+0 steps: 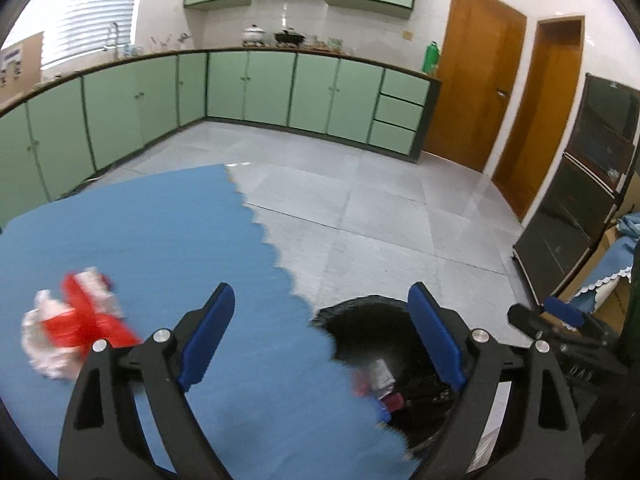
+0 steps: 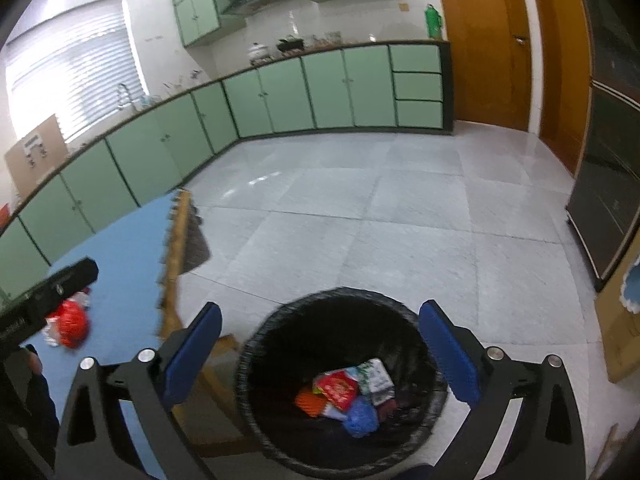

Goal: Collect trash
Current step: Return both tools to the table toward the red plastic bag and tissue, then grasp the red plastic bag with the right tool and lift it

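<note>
- Blue cloth with a scalloped hem covers the table [image 1: 168, 216], where a crumpled red-and-white plastic wrapper [image 1: 74, 324] lies near the cloth's left edge, blurred in the left wrist view.
- The left gripper [image 1: 322, 336], its black arms tipped with blue pads, hangs above the table's right-hand edge with jaws spread wide and nothing between them; the wrapper sits just left of its left finger, apart from it.
- A round black bin lined with a black plastic bag [image 2: 256, 344] stands on the pale grey tiled floor [image 2: 360, 208] just beside the table's edge, below the level of the cloth.
- Inside the bin rest several pieces of trash: a red packet [image 2: 338, 390], a white-and-green packet [image 2: 376, 378], an orange ribbed piece [image 2: 308, 402] and a crumpled blue wrapper [image 2: 362, 420], all heaped together at the bottom.
- The right gripper [image 2: 320, 350] is poised directly over the bin's mouth, its blue-padded fingers parted wide and holding nothing.
- In the right wrist view the red-and-white wrapper shows on the blue cloth at far left, partly behind the black body of the other gripper.
- Pale green kitchen cabinets [image 1: 260, 88] line the far walls beneath a dark countertop, and a brown wooden door [image 1: 472, 88] stands closed at the right.
</note>
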### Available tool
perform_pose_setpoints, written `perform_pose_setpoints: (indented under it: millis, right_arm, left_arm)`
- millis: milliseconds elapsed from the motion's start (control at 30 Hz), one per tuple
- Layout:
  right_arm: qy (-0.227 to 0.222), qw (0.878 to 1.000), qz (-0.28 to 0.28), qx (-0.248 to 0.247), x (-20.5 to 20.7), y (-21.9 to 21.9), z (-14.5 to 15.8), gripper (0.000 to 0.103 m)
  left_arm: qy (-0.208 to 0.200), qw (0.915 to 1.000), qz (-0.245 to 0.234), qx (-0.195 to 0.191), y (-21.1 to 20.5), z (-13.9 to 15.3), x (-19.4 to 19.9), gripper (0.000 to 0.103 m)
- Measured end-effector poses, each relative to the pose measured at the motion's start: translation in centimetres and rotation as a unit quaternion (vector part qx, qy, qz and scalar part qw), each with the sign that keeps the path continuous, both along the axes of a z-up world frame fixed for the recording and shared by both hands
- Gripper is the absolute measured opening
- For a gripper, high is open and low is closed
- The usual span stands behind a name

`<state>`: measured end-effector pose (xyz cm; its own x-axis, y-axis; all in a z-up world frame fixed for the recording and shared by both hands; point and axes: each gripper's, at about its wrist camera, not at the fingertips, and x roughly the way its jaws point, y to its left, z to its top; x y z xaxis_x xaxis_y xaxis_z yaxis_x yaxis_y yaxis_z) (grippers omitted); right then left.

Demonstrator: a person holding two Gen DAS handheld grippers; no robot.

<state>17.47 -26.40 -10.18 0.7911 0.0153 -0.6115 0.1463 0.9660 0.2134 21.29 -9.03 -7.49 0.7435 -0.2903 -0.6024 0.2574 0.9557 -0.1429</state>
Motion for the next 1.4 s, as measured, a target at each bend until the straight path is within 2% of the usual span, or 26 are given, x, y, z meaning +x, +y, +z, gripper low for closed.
perform_pose_setpoints:
  millis: [367, 500, 800, 1167, 1400]
  right_arm:
    - [-0.075, 0.995, 0.070, 0.005, -0.5, 9.1, 2.6, 0.097]
    - [-0.086, 0.992, 0.093, -0.016, -0.1, 12.8, 2.9, 0.097]
    - [-0.069, 0.982, 0.170, -0.036, 2.2, 20.7, 2.4, 0.097]
    - [-0.036, 0.978, 0.205, -0.027, 4.8, 26.2, 0.0, 0.096]
    - [-0.004, 0.973, 0.225, -0.039, 6.0, 28.4, -2.0, 0.086]
  left_arm:
    - [-0.029, 0.9952, 0.091, 0.019, 10.2, 2.0, -4.3, 0.086]
    - [-0.036, 0.9909, 0.126, 0.033, 13.8, 2.2, -5.3, 0.086]
    - [-0.025, 0.9817, 0.186, 0.033, 19.9, 1.4, -6.4, 0.086]
    - [-0.009, 0.9775, 0.206, 0.043, 23.3, -0.5, -6.1, 0.086]
    - [-0.001, 0.9760, 0.214, 0.040, 24.1, -0.8, -5.8, 0.086]
